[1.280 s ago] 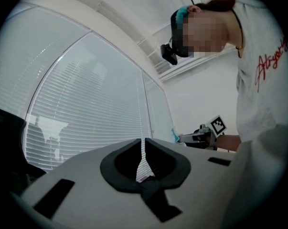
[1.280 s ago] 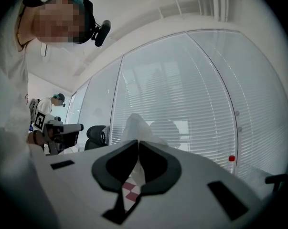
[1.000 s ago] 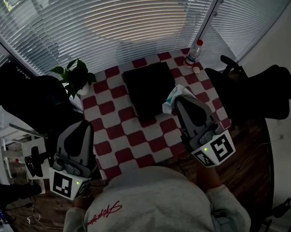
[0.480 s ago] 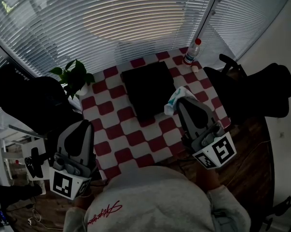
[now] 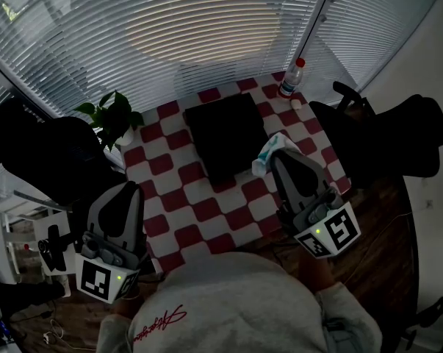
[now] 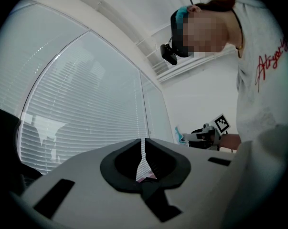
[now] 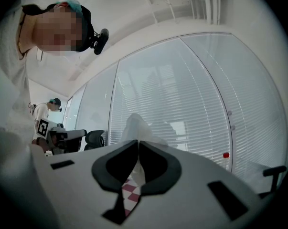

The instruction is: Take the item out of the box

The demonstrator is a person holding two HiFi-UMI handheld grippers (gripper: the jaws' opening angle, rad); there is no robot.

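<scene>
Nudged slightly rightward off the edge of the black box [image 5: 225,134], the white-and-teal item [image 5: 267,151] is pinched in the right gripper [image 5: 274,157] above the checked table [image 5: 170,190]. The left gripper [image 5: 129,190] is held off the table's near-left edge, jaws pressed together, empty.

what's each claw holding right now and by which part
The right claw pinches a white and teal packet by its near end. The left claw is shut on nothing.

2 claws [image 5: 125,191] [image 5: 281,157] | 1 box [image 5: 227,134] | 1 item [image 5: 266,153] | 1 bottle [image 5: 292,79] | 1 plant [image 5: 114,115]
</scene>
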